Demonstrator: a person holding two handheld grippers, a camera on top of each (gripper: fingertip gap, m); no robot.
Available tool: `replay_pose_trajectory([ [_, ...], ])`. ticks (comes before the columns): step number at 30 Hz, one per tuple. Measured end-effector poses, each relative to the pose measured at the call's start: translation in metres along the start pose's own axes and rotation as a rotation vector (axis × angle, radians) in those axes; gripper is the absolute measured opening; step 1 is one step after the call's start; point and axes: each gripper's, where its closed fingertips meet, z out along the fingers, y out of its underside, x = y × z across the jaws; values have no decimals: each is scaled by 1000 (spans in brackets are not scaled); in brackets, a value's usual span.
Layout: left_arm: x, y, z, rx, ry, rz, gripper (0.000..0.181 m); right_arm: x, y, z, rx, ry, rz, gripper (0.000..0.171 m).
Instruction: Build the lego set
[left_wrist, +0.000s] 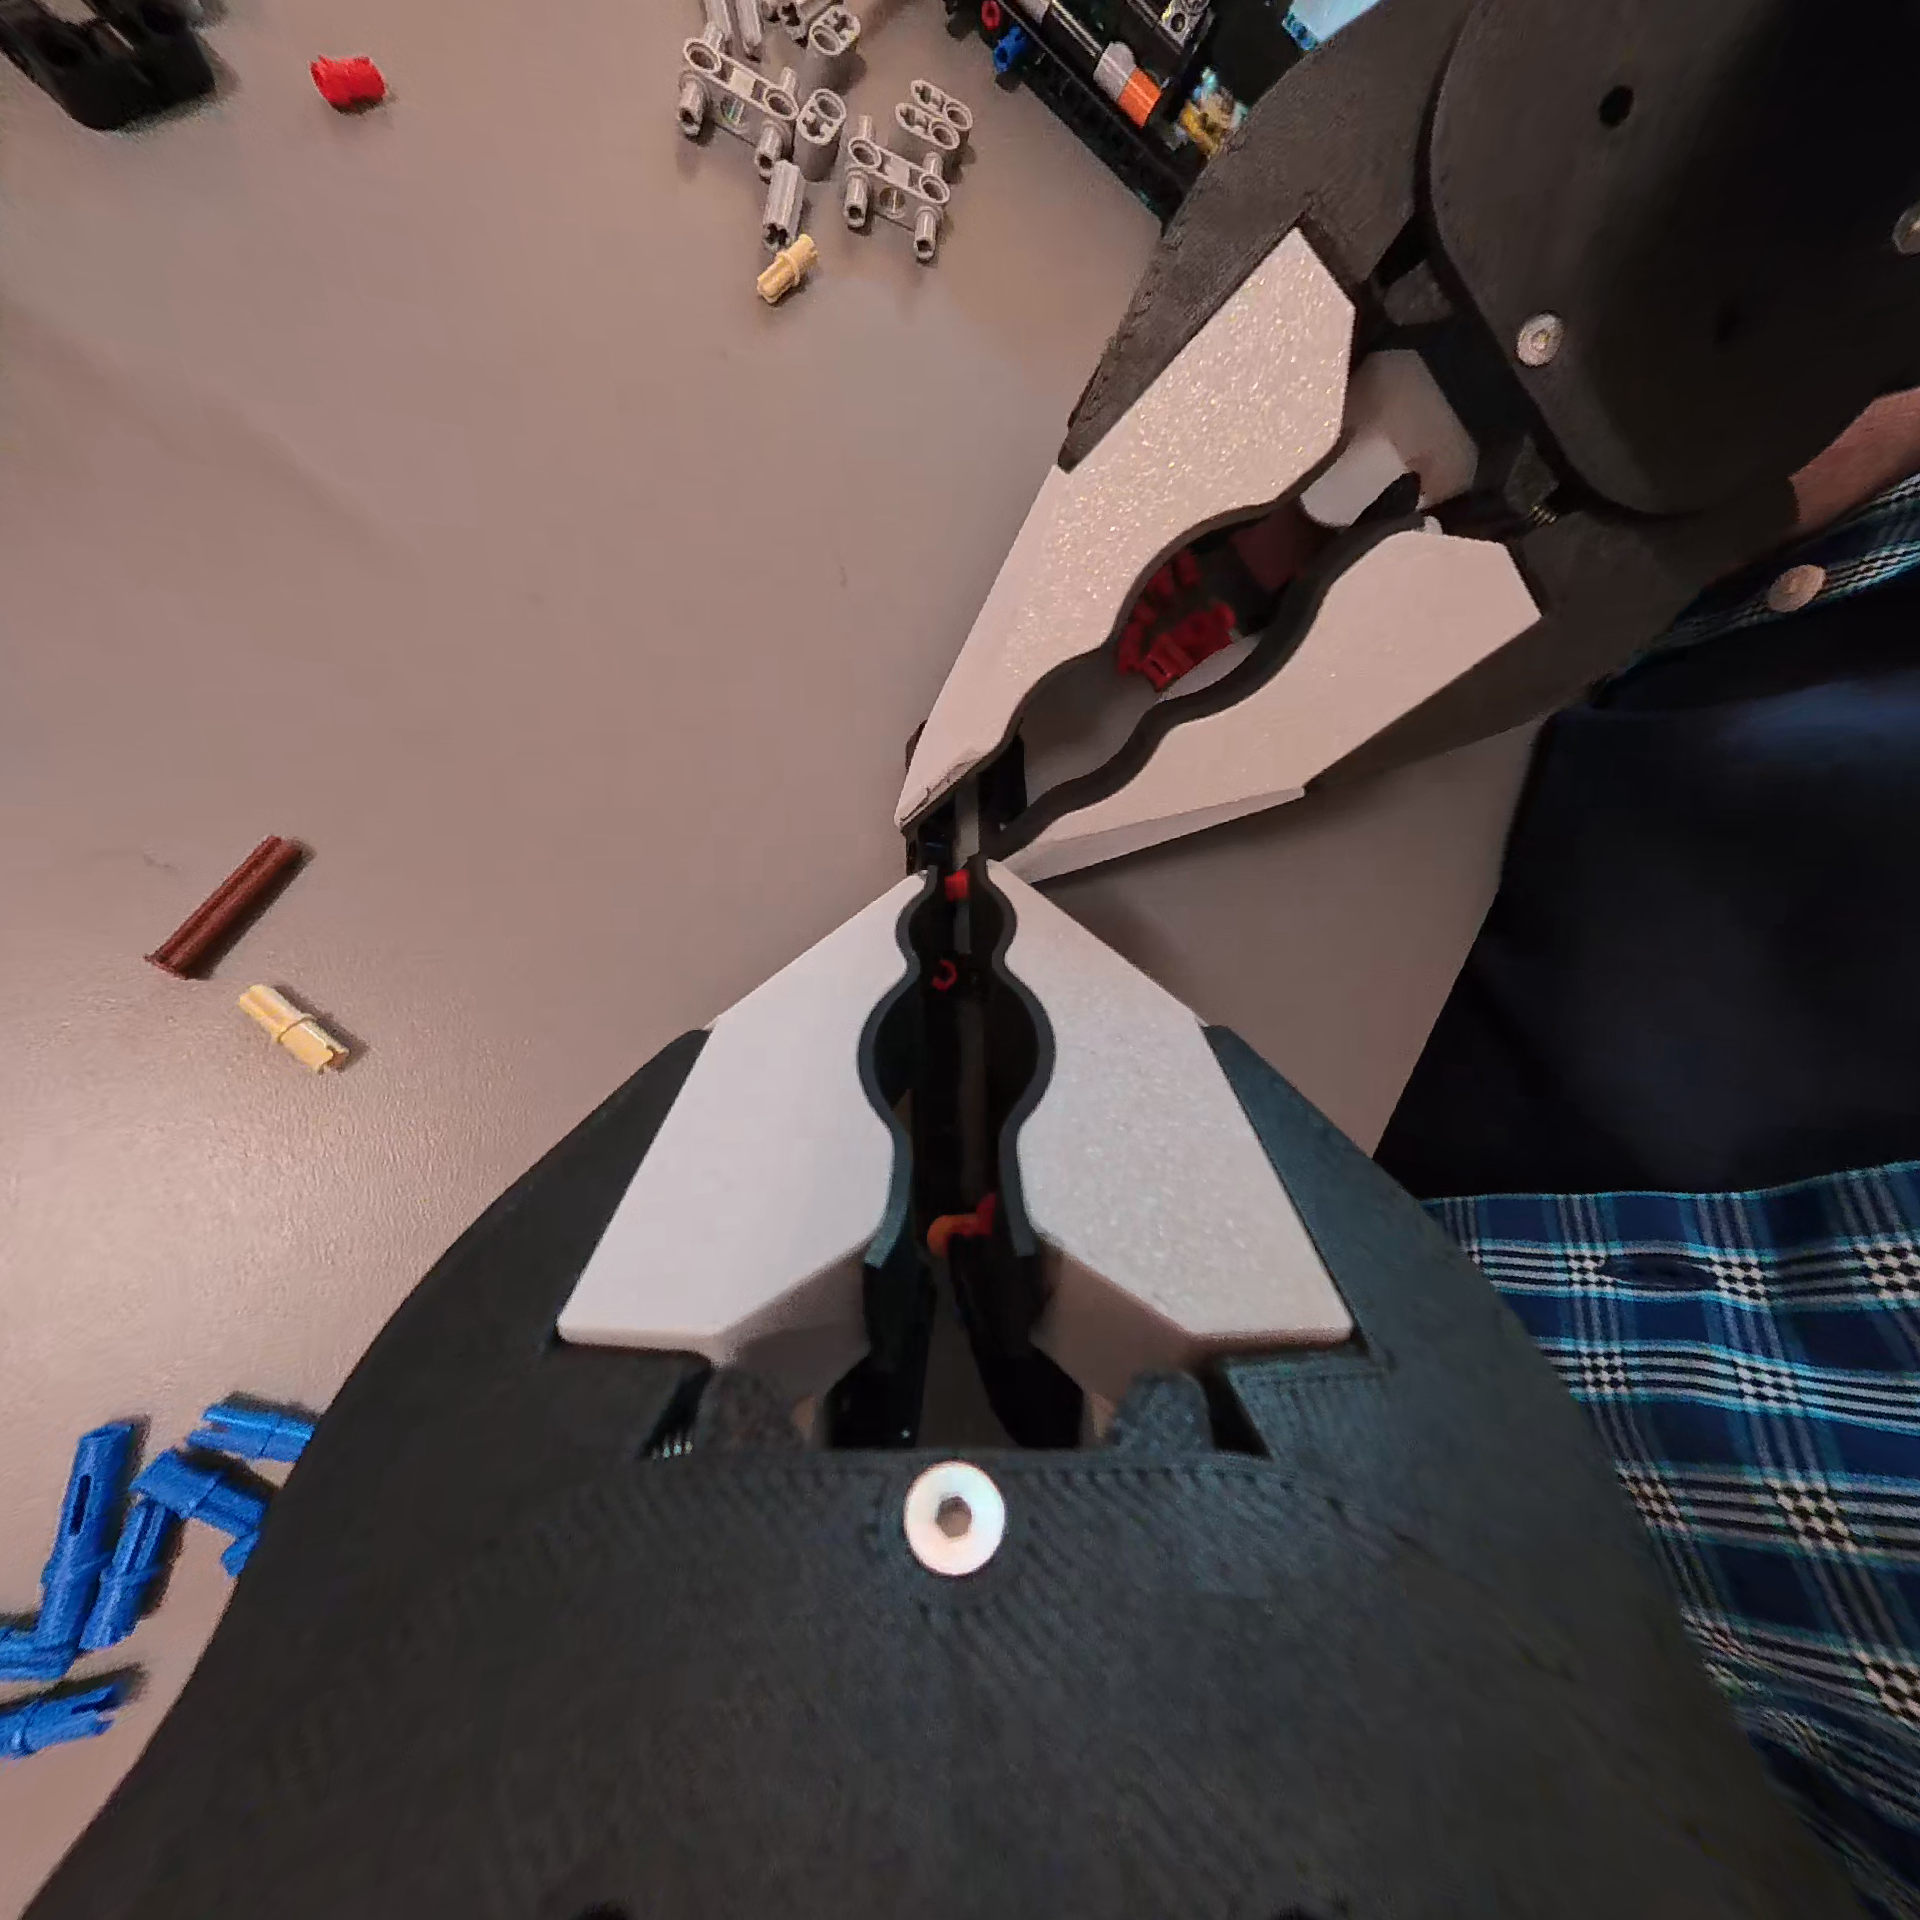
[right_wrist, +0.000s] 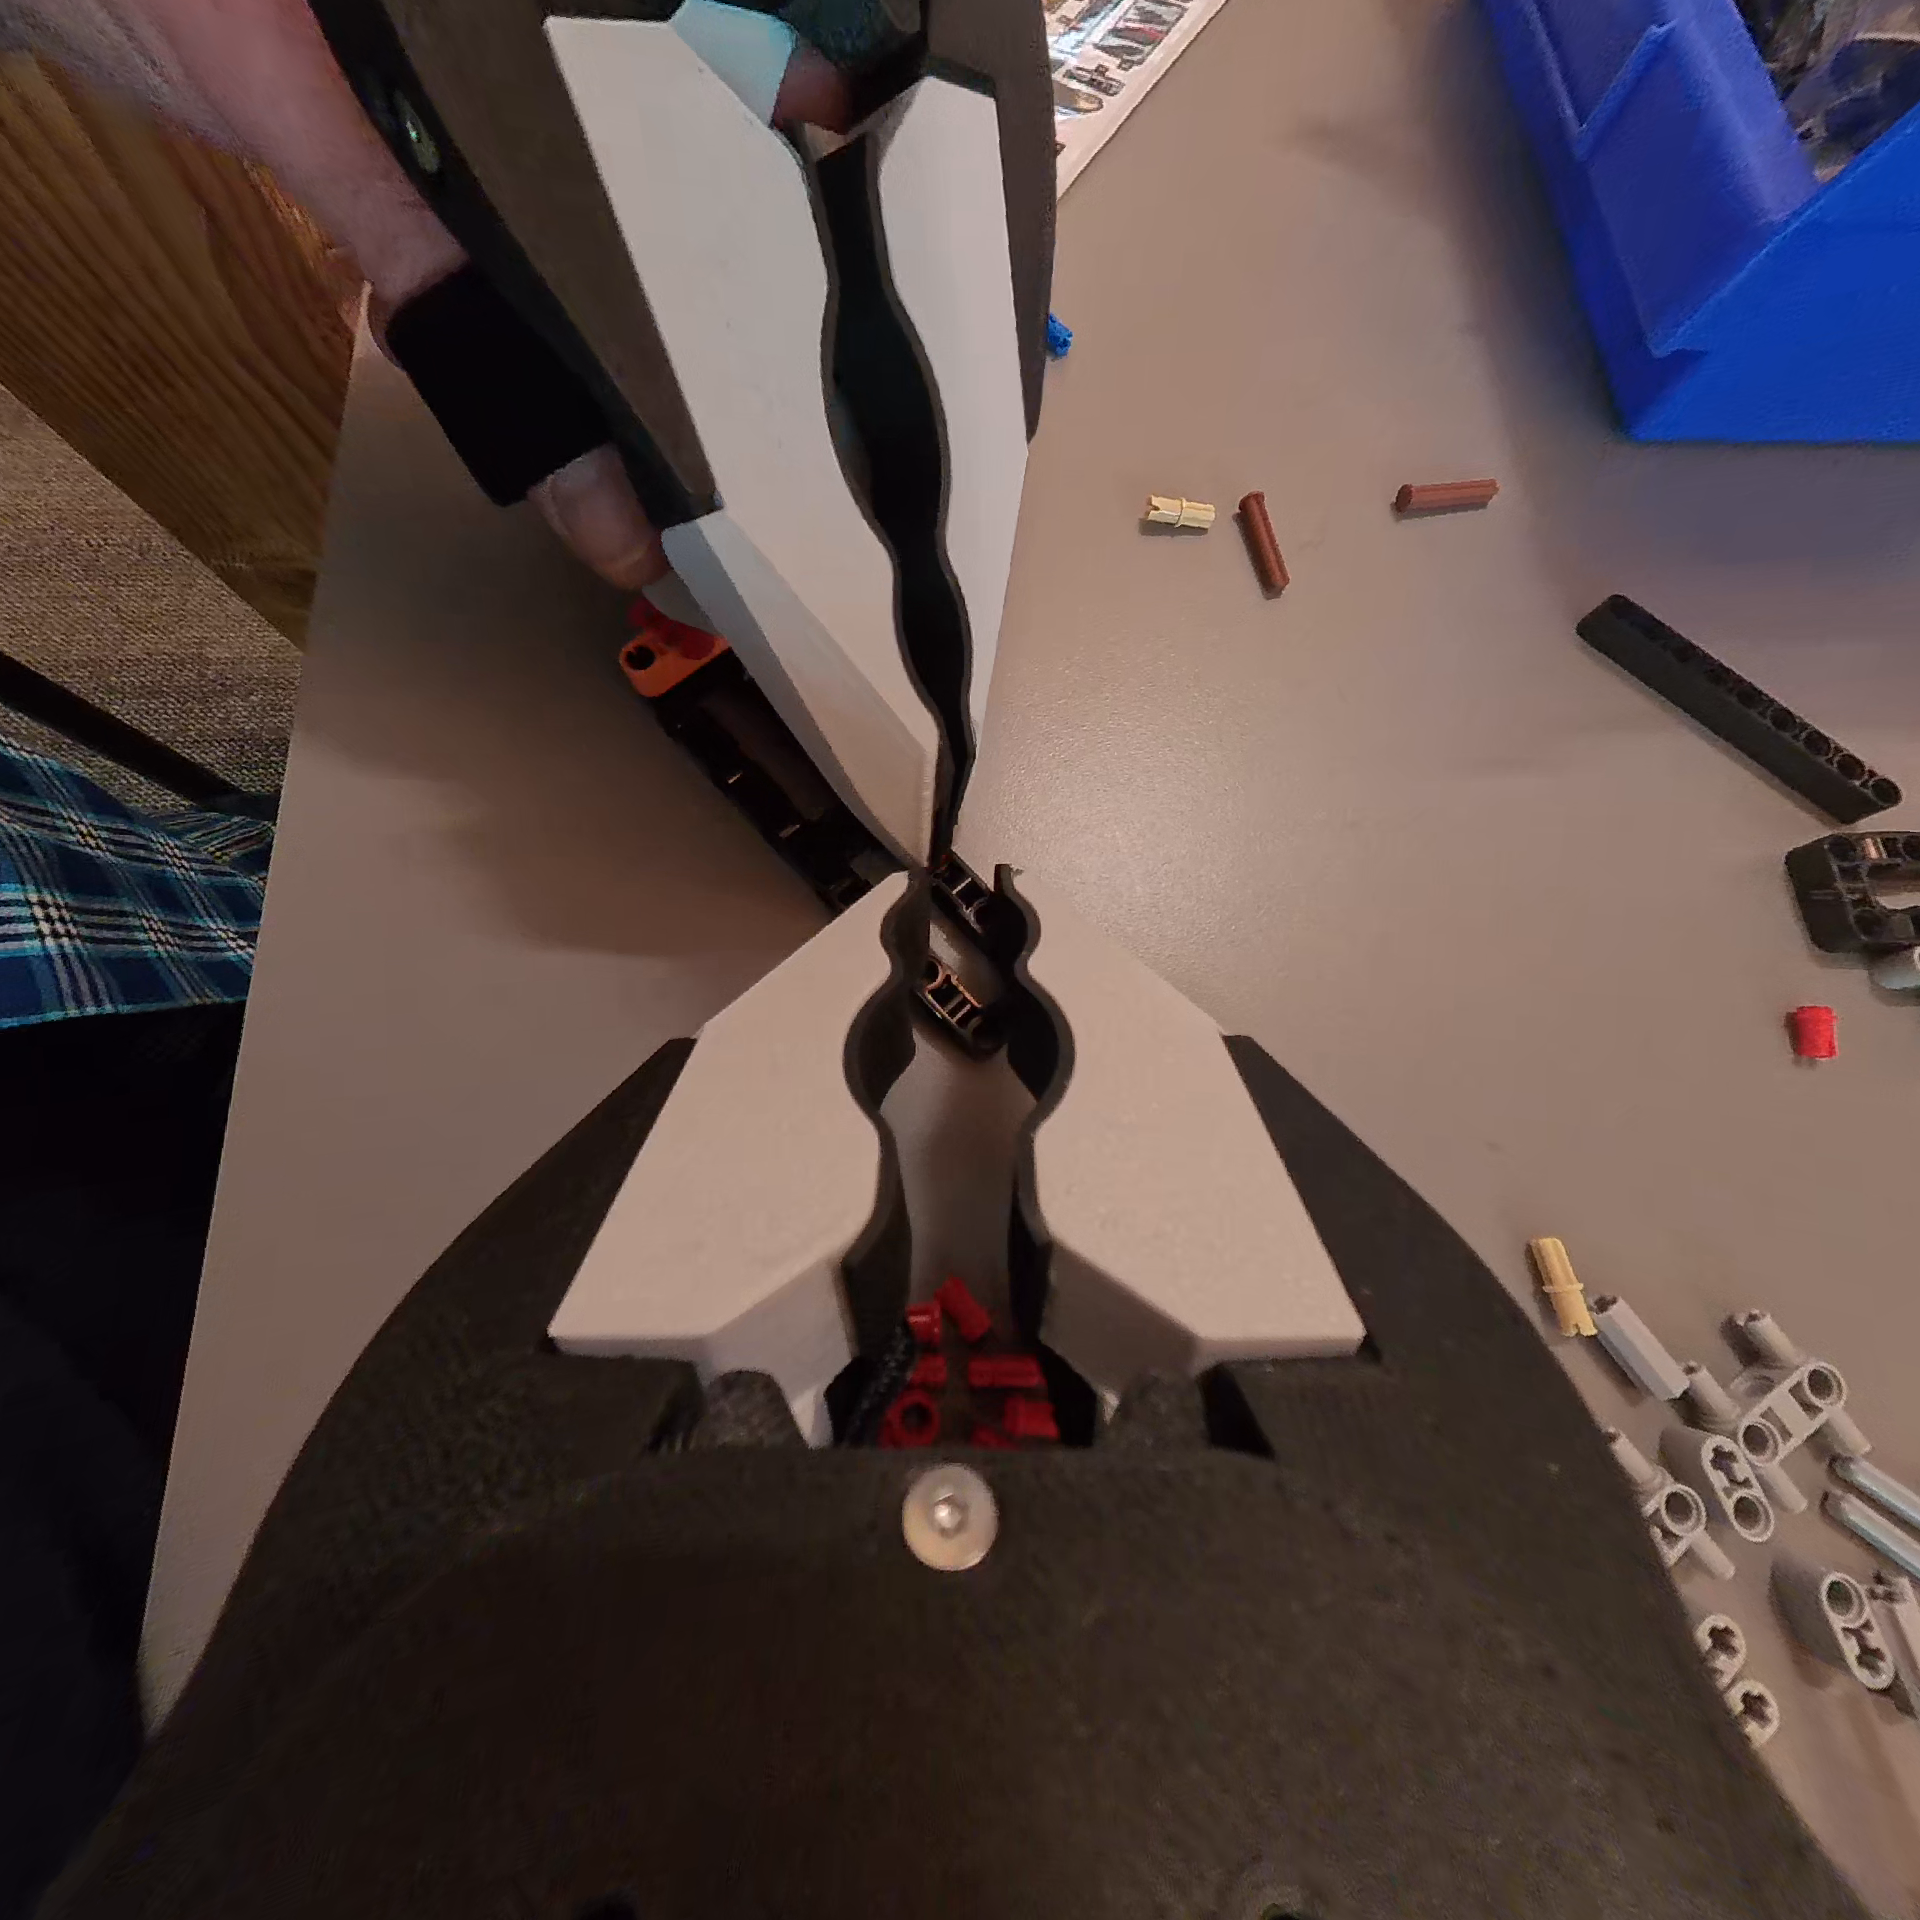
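Surface, grey-beige and matte, carries everything and fills both views. Blue plastic storage bin sits at the far right of the right wrist view, a printed instruction sheet near it at the top edge. Person's plaid blue shirt shows along the near edge of the surface.

Left gripper, black body with white finger shells, has its jaws closed on the long black lego beam assembly; the assembly runs back between the fingers, with an orange and red piece at its far end. Right gripper, same build, meets it tip to tip, jaws closed on the other end of the same assembly, whose black holed end shows between its fingers. The assembly is held by both grippers just above the surface, near its edge; whether it touches the surface cannot be told.

Loose parts, well apart from the grippers: long black holed lego beam, black angular lego frame piece, cluster of light grey lego connectors, pile of blue lego pins, two brown ridged lego axles lying apart, tan lego pin beside one axle, small red lego bush. Pile of small red lego bushes shows under the right gripper.
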Motion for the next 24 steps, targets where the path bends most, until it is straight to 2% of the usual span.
replay_pose_trajectory([
  [13,-2,-2,-1,52,109,-105,0,0,0,0,0,-7,7,9],
  [24,-1,0,-3,63,127,-106,0,0,0,0,0,-12,14,8],
])
